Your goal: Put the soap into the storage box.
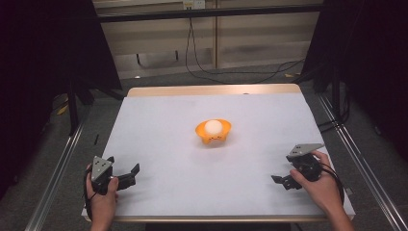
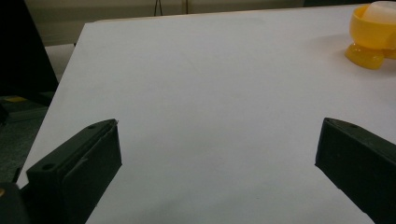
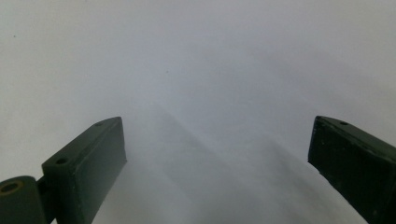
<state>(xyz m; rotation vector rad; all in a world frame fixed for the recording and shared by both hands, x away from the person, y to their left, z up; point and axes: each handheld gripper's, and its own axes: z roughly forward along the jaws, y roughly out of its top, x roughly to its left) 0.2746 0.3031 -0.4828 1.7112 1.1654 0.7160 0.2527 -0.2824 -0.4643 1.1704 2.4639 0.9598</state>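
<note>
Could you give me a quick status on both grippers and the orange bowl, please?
Left gripper open, empty. Right gripper open, empty. Orange bowl mid-table, white ball inside. Nothing in the way.

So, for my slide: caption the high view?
Two open grippers flank an orange bowl holding a white ball.

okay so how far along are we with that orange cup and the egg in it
Nothing looks done yet: the white egg sits in the orange cup mid-table. The left gripper and the right gripper are open, holding nothing, near the table's front edge. Reaching and gripping remain.
</note>
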